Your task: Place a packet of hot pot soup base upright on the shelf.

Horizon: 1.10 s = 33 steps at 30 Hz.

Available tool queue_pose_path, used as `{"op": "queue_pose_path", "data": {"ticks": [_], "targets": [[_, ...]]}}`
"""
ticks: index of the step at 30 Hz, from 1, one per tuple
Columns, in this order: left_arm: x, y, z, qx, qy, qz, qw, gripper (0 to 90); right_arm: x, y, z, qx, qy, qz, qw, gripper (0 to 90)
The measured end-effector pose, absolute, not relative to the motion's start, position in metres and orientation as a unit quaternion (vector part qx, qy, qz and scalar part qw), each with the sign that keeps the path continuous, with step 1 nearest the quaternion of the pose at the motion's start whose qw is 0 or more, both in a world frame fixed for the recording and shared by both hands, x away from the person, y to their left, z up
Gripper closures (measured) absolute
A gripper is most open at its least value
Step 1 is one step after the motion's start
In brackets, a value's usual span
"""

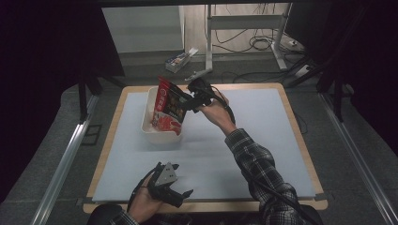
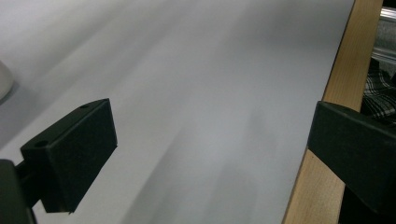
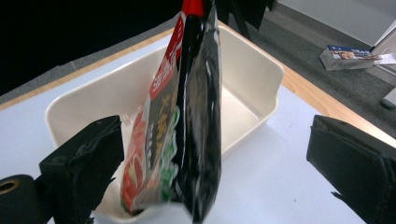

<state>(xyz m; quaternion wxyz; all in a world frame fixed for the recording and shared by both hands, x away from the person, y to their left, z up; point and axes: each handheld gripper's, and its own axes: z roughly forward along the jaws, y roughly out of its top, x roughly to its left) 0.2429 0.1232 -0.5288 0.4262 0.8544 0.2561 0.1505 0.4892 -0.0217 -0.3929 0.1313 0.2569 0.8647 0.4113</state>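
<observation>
Snack bag [image 3: 191,116] stands between parted jaws, over bin [image 3: 247,70].

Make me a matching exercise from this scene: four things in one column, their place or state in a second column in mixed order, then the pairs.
Things:
1. snack bag
2. cream bin
3. left gripper
4. small box

Places or states:
A. on the floor beyond the table
B. open, low by the table's near edge
C. standing tilted with its lower end in the bin
D. on the pale mat, towards the far left

Pairs: 1-C, 2-D, 3-B, 4-A
</observation>
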Motion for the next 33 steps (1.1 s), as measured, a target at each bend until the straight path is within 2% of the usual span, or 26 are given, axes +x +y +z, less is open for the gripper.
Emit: {"op": "queue_pose_path", "data": {"ticks": [33], "targets": [[0.244,0.127,-0.526,0.845,0.277,0.133,0.438,4.1,0.452,-0.073,-0.422,0.239,0.878,0.394,0.129,3.7]]}}
